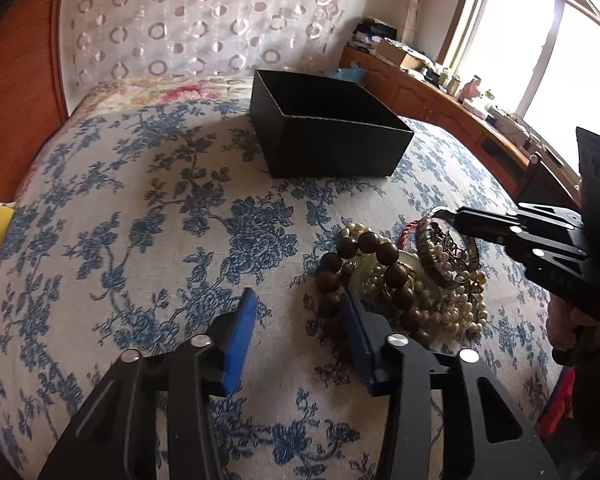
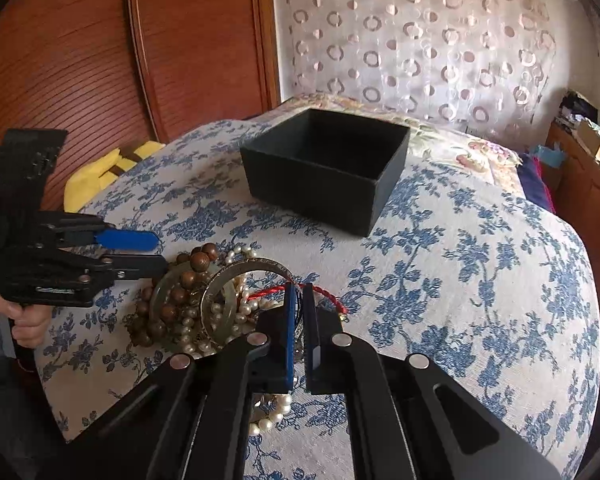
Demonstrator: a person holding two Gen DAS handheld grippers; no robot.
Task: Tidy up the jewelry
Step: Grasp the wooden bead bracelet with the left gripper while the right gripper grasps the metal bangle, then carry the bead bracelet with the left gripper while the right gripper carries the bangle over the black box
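- Right wrist view first: my right gripper (image 2: 299,300) has its blue pads drawn nearly together, and thin dark strands, plus what looks like the engraved metal bangle (image 2: 260,270) rim, sit in the slit; I judge it clamped on that bangle, though the exact contact is hard to read.
- Just beyond those tips the red cord (image 2: 324,292) crosses the bedspread (image 2: 480,280), running under the pads.
- Left of the tips lies the jewelry pile (image 2: 192,312): wooden bead bracelet (image 2: 180,280), pearl strands (image 2: 196,340) and a pale jade ring, all tangled together.
- My left gripper (image 1: 300,320) stands parted with nothing between its pads; its right pad rests against the wooden beads at the pile's near edge.
- Farther ahead of both tools, well apart from the pile, the black box (image 2: 328,176) stands open and looks empty.
- Risk: if I lift the right tool now, pearls or the cord could come up snagged on the bangle and scatter on the way to the box.
- Risk: closing my left tool here may catch only one bead, or push the pile sideways on the soft cover.
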